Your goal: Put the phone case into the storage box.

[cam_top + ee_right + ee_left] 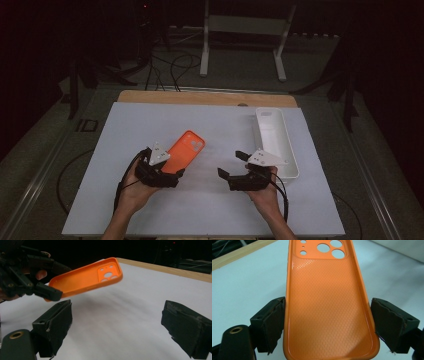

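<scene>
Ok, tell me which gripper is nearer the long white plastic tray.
Right. The right gripper hangs just beside the long white plastic tray, at its near end, jaws open. The left gripper is farther off across the table, shut on the orange phone case.

This looks like a lab or recording studio set up for data capture rather than a home or a shop. A wooden table [205, 97] covered by a plain white sheet [150, 200] stands alone under bright light while the room around it lies dark, with loose black cables [172, 67] trailing over a grey floor [240, 75] and the white legs of a stand [245, 30] rising behind the table. Metal rails [35, 182] run along the floor at the table's sides, and dark frames or tripod legs [75, 85] stand in the shadows at its far corners.
</scene>
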